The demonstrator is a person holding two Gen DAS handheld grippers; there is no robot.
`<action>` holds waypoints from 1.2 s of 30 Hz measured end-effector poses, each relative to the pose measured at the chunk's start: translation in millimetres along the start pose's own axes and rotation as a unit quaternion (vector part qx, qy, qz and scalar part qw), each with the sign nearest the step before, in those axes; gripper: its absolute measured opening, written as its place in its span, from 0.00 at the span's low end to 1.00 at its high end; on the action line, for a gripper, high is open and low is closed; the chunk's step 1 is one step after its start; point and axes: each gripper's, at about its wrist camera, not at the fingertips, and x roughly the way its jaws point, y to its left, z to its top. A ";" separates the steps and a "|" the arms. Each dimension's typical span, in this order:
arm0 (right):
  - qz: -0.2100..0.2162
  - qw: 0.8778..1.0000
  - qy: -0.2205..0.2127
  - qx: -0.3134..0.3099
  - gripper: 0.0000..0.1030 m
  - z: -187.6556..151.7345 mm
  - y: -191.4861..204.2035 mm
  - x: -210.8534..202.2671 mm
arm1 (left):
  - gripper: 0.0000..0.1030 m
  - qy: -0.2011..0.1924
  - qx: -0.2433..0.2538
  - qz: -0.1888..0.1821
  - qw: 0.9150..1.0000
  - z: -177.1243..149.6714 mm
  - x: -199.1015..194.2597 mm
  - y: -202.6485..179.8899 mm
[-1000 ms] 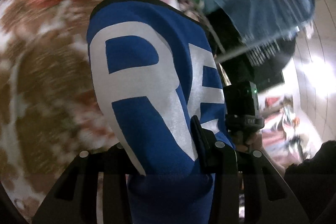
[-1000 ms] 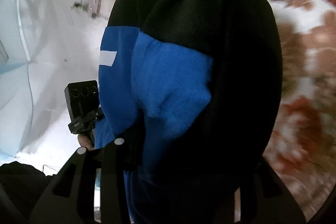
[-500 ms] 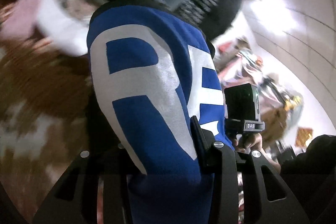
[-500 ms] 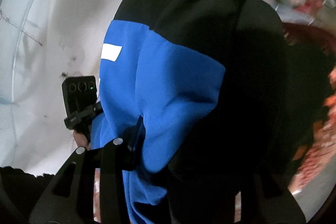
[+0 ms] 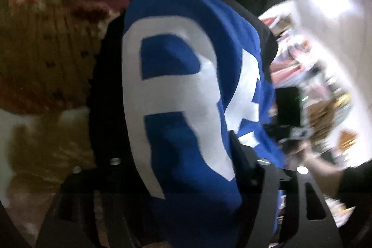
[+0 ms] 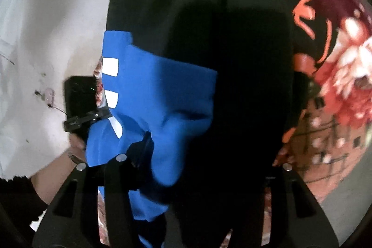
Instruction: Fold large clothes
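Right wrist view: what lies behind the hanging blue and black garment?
Past the blue and black garment, a white wall shows on the left and a maroon floral cloth on the right. Whatever sits directly behind the garment is covered.

A floral bedspread (image 6: 344, 76) lies beside a maroon cloth (image 6: 325, 4) with orange print.

Garment (image 5: 186, 90) between gripper (image 5: 186, 169) fingers

Left gripper (image 5: 186, 169) and right gripper (image 6: 200, 155) angled downward, jaws just widened, cloth still bunched between the black fingers (image 5: 241, 155). Bare hand (image 6: 76, 143) and dark sleeve (image 5: 355, 180) visible behind each tool.
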 end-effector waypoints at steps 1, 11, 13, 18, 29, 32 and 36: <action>-0.016 1.000 -0.001 -0.007 0.60 7.8 -1.3 -3.4 | 0.78 0.000 0.016 0.034 0.999 -1.2 -6.6 -12.5; -0.299 0.948 -0.078 -0.082 0.81 -0.4 40.9 -105.3 | 0.94 -0.032 0.092 0.167 0.981 -51.3 -32.7 -83.4; -0.289 0.945 -0.124 -0.092 0.84 8.1 60.0 -123.1 | 0.95 -0.045 0.062 0.168 0.983 -59.4 -34.0 -73.8; -0.344 0.915 -0.184 -0.103 0.88 92.7 33.4 -122.5 | 0.96 -0.059 0.027 0.197 0.978 -83.3 -28.0 -80.7; -0.399 0.894 -0.124 -0.163 0.95 148.3 -24.6 -104.6 | 0.79 0.044 0.192 0.342 0.919 -135.8 25.8 -112.6; -0.409 0.886 -0.132 -0.175 0.95 142.9 -19.6 -113.6 | 0.80 0.042 0.184 0.307 0.933 -162.5 10.2 -129.2; -0.438 0.868 -0.151 -0.180 0.95 102.1 5.5 -150.1 | 0.93 -0.017 0.125 0.304 0.944 -166.3 -40.7 -154.0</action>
